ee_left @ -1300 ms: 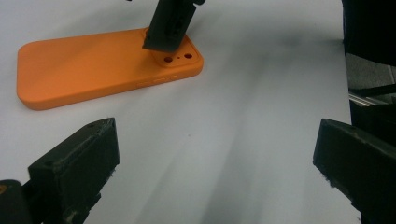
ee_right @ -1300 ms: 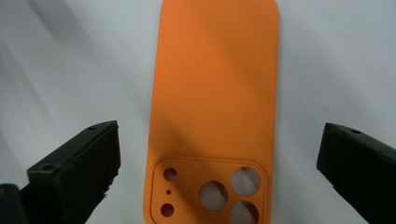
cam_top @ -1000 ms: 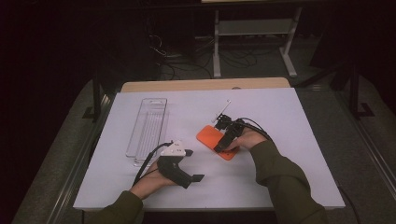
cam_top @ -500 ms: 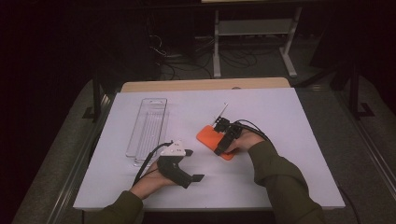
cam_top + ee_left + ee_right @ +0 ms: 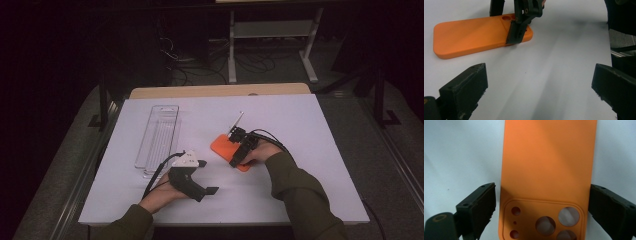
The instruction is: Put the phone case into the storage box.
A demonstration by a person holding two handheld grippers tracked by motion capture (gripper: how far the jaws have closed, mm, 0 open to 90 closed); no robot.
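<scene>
R gripper is straddling flat orange silicone phone case mid-bench, jaws wide, not clamping; L gripper is sitting wide apart w/ nothing between, near front edge.

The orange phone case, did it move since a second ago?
No. The orange phone case lies at the same spot on the white table, the same way off from the clear tray.

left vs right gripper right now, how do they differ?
The right gripper straddles the camera end of the orange phone case, one jaw on each side; the left gripper has bare white table between its jaws. In the high view the right gripper sits over the case, while the left gripper sits nearer the person, apart from it. Both are open and hand-held.
</scene>
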